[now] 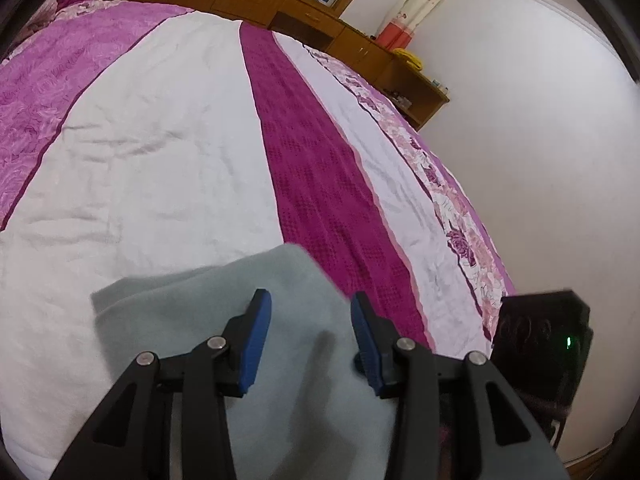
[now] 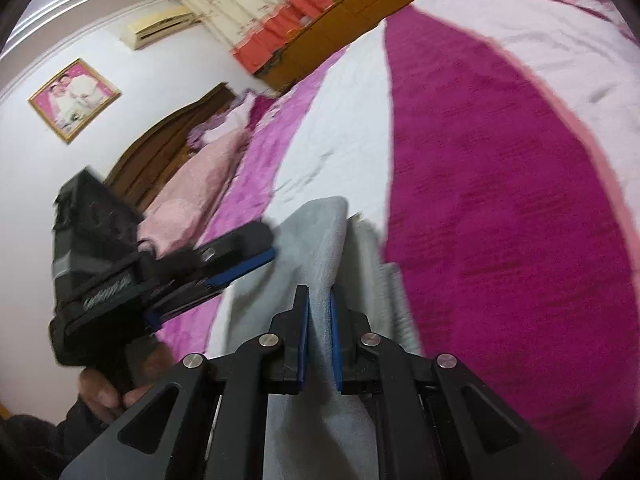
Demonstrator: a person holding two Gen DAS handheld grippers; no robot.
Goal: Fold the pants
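Light grey pants (image 1: 200, 300) lie folded on the near part of the bed. My left gripper (image 1: 310, 300) hovers over them with its blue pads apart; the finger shadows fall on the cloth below, and nothing is pinched. My right gripper (image 2: 319, 304) is shut on a raised ridge of the grey pants (image 2: 320, 232), which runs up between its pads. In the right wrist view the left gripper (image 2: 248, 272) sits at the left edge of the pants, held by a hand (image 2: 104, 392). The right gripper's black body (image 1: 540, 340) shows at the lower right of the left wrist view.
The bed carries a white quilt (image 1: 160, 140) with a magenta stripe (image 2: 500, 200) and floral borders. A pink pillow (image 2: 192, 192) and wooden headboard (image 2: 172, 140) are at one end. Wooden cabinets (image 1: 280, 4) line the far wall; a white wall (image 1: 520, 120) stands beside the bed.
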